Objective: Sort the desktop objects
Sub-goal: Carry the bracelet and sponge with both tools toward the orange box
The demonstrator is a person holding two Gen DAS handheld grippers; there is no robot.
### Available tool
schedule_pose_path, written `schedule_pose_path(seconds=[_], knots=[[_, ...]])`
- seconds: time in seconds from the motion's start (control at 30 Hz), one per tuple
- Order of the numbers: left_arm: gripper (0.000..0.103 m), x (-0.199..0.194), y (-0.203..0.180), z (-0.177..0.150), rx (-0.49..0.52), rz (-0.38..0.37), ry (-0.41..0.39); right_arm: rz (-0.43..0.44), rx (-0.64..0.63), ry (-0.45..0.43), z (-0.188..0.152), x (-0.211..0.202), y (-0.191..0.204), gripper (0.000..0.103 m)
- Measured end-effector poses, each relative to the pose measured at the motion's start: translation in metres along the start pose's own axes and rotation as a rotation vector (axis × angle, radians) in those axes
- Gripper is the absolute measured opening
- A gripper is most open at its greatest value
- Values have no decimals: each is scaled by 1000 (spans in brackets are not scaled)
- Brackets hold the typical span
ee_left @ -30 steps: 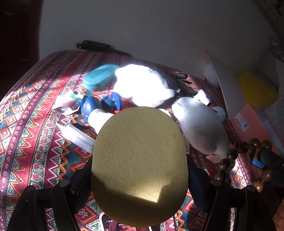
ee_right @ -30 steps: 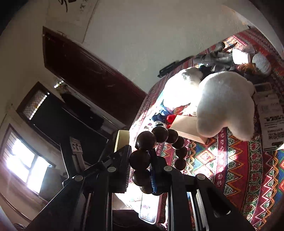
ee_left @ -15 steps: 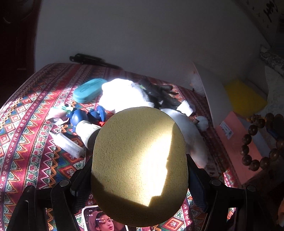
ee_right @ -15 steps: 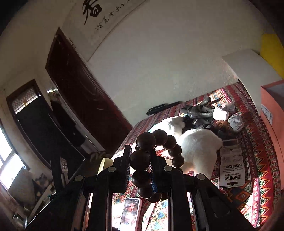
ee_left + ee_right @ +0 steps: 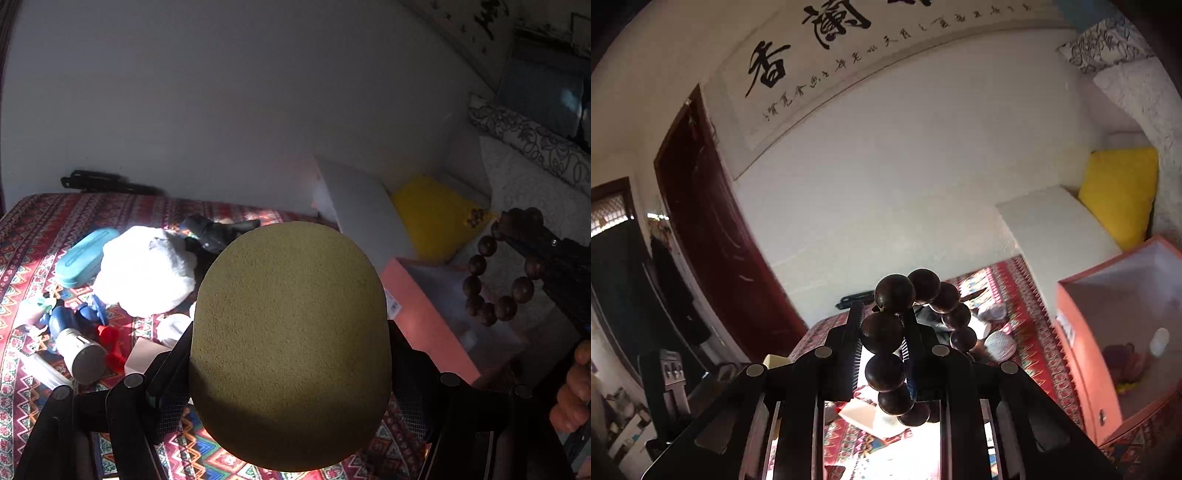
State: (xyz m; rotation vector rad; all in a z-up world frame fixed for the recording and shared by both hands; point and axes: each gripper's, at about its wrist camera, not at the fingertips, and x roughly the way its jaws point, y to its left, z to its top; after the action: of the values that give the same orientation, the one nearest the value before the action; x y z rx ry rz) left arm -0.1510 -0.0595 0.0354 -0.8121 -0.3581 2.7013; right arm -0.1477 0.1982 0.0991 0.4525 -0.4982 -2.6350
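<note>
My left tongs are clamped on one yellow-green sponge, a finger pressing each of its sides. Its long axis runs straight ahead along the fingers, with the rounded end pointing away from me toward the wall, and it hangs above the patterned tabletop.

My right tongs grip one string of dark wooden beads; in the right wrist view about nine beads show. Three of them sit stacked between the fingers, in line with the fingers, and the rest of the loop curls off to the right. In the left wrist view the same loop hangs over the one open pink box, which stands at the right end of the tabletop. A hand shows at the right edge.

On the tabletop lie one teal case, one white plush toy beside it, one blue figure with a red piece next to it, and one black gadget behind the plush. One yellow cushion rests against the wall beyond the box.
</note>
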Motion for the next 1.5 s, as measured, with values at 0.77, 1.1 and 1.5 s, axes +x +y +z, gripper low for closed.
schedule_pose_path(seconds=[0.77,1.1,1.5], knots=[[77,83,-131,13,143,-141,96,-223,131,-56,33,-19,-130,20],[77,121,-171,15,175,-197,141,-292,210,-17,26,-10,-181,20],[77,172,-207,8,204,-237,218,-311,282,20,15,3,-220,20]])
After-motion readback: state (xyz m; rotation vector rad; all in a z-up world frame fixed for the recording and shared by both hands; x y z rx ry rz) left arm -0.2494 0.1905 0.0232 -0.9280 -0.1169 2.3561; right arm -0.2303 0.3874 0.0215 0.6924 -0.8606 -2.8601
